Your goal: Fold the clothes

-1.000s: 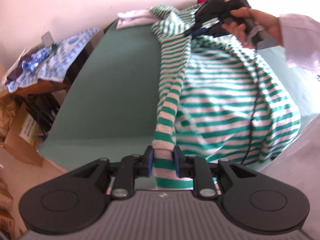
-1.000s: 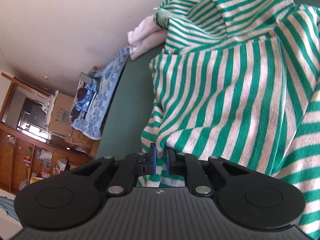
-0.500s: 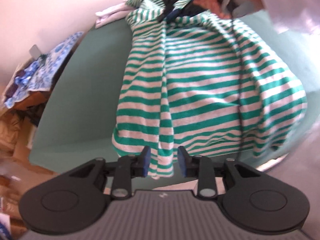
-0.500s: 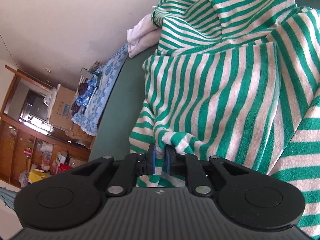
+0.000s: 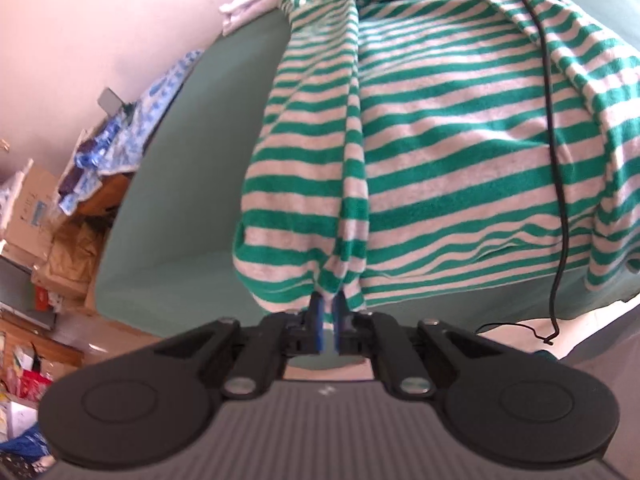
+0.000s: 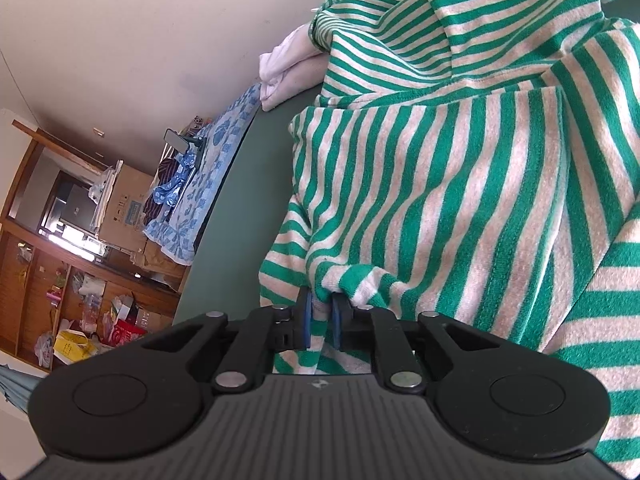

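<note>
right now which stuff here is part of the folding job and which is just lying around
Job: green-striped top, left gripper and right gripper each pinching it, green table.

Lying about: white cloth, blue patterned cloth, cardboard boxes, black cable.

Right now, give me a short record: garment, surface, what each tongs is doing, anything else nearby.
garment: green-and-white striped top, bunched, not folded flat
surface: green table
left tongs: shut on a fold of the top's near edge
right tongs: shut on a bunched edge of the top
nearby: white cloth at the far edge; black cable across the top
</note>
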`<move>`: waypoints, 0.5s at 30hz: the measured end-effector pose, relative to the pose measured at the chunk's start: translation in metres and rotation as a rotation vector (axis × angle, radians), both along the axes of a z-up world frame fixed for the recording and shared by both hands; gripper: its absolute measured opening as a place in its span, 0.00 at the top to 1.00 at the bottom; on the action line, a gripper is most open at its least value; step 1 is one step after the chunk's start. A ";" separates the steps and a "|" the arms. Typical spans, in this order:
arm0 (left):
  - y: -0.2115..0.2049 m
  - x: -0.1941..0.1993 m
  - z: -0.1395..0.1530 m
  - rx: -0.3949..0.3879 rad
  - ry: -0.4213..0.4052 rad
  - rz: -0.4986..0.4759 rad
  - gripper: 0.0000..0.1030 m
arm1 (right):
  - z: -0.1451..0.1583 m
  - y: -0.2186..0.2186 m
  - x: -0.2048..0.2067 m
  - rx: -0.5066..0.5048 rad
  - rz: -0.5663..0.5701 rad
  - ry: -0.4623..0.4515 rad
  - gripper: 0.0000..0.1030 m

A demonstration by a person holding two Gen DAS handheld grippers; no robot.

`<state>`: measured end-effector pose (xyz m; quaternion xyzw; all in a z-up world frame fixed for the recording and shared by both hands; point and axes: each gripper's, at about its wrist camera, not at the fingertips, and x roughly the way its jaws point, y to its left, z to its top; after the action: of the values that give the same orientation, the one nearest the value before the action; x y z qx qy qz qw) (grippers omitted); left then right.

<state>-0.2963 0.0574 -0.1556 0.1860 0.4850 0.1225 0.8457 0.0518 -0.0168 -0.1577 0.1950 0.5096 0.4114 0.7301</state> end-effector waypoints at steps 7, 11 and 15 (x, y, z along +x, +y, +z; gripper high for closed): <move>-0.003 -0.025 0.064 -0.103 -0.067 0.001 0.96 | 0.018 -0.004 -0.003 0.062 0.013 -0.046 0.91; -0.003 -0.025 0.086 -0.241 -0.108 0.024 0.96 | 0.023 -0.008 -0.002 0.065 -0.009 -0.092 0.91; -0.017 -0.012 0.062 -0.278 -0.052 -0.012 0.96 | 0.011 -0.007 0.005 0.017 -0.018 -0.081 0.91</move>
<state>-0.3085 0.0408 -0.0935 0.0666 0.4741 0.0539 0.8763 0.0564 -0.0241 -0.1469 0.1890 0.4743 0.4168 0.7520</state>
